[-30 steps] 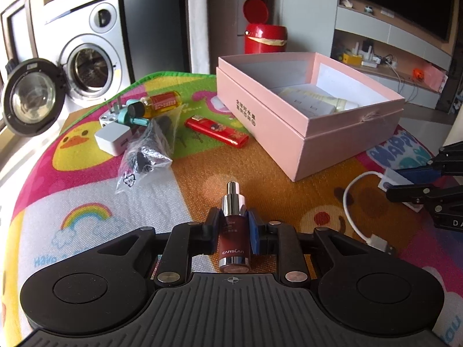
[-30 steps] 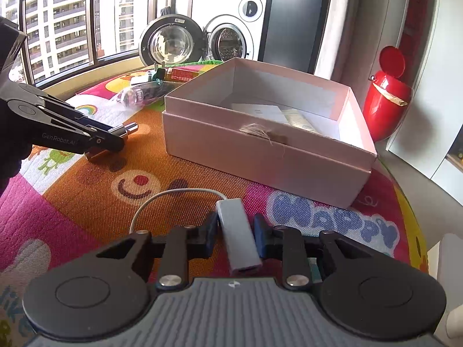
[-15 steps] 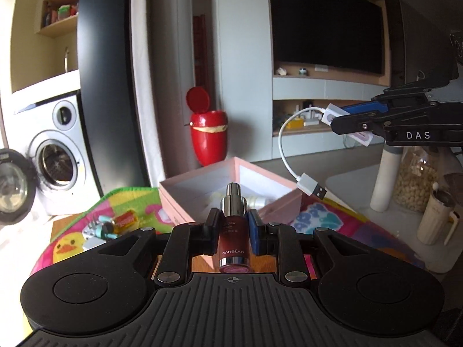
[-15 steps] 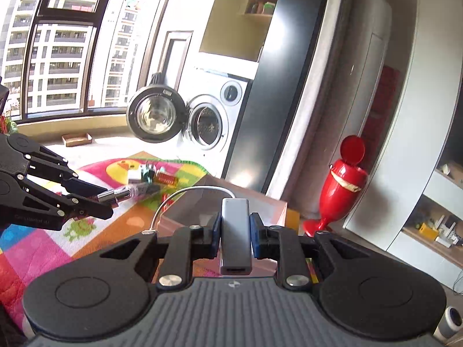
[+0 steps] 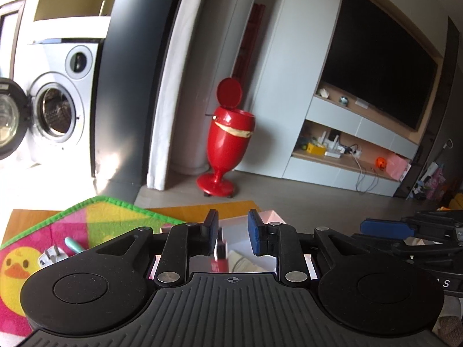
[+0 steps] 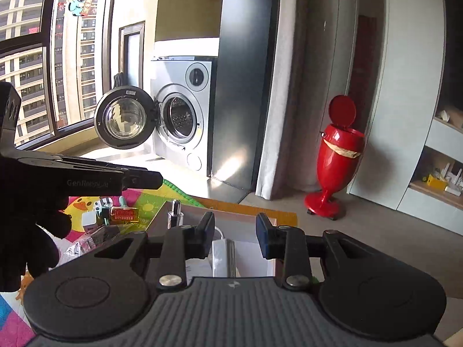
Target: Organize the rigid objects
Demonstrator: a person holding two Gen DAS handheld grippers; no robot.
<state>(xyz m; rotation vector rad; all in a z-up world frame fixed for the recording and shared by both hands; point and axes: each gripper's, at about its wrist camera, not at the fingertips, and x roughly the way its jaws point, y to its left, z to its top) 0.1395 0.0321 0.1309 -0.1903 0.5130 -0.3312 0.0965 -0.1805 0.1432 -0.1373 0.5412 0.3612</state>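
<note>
Both hand-held grippers are over the pink box (image 5: pixel 267 217) on the bench. Left hand-held gripper (image 5: pixel 231 231): jaws apart, pads clear of everything. Dark red serum bottle (image 5: pixel 221 253) shows below the gap, nearer the left pad, inside the box outline; can't tell if it's resting on the bottom. Right hand-held gripper (image 6: pixel 235 235): jaws have just been opening and are apart now. Grey USB adapter (image 6: pixel 224 256) w/ white cable sits below the gap inside the box, pads not touching it. On the right cam the bottle's silver pump top pokes up at the box's left side. Kids' play mat (image 5: pixel 110 217) left of the box carries a white charger plug (image 5: pixel 50 257). Red pedal bin (image 5: pixel 228 136) on the floor beyond.
</note>
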